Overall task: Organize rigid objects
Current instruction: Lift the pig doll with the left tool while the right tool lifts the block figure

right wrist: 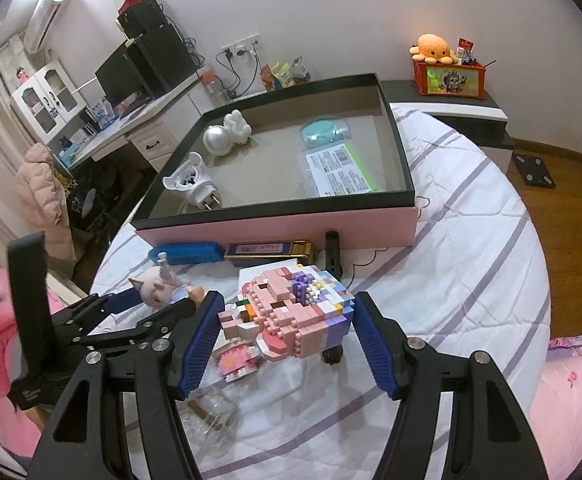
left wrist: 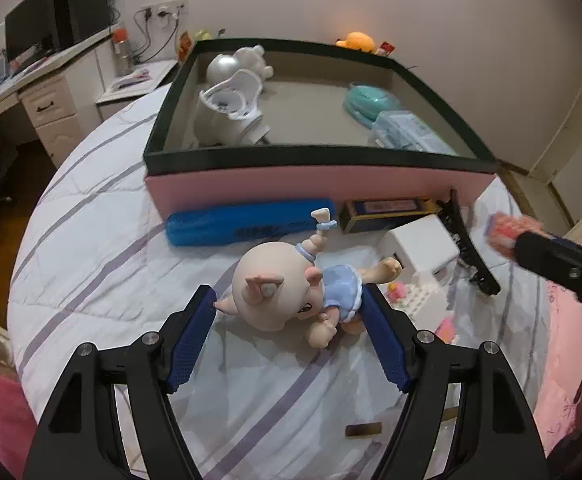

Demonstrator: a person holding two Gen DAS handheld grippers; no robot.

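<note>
Lower centre of the left wrist view: left gripper (left wrist: 291, 304) spread wide around the doll figurine (left wrist: 291, 292), which lies on its side on the striped bedspread (left wrist: 91, 248); contact with the pads unclear. Lower centre of the right wrist view: right gripper (right wrist: 287, 320) equally wide, flanking the block figure (right wrist: 295, 312); whether it grips cannot be told. A glass jar (right wrist: 211, 416) sits half hidden behind the near finger. The pink box (right wrist: 275, 232) at mid-frame holds a plug-in device (right wrist: 191, 180), a white figure (right wrist: 227, 132) and a packet (right wrist: 339, 168).
</note>
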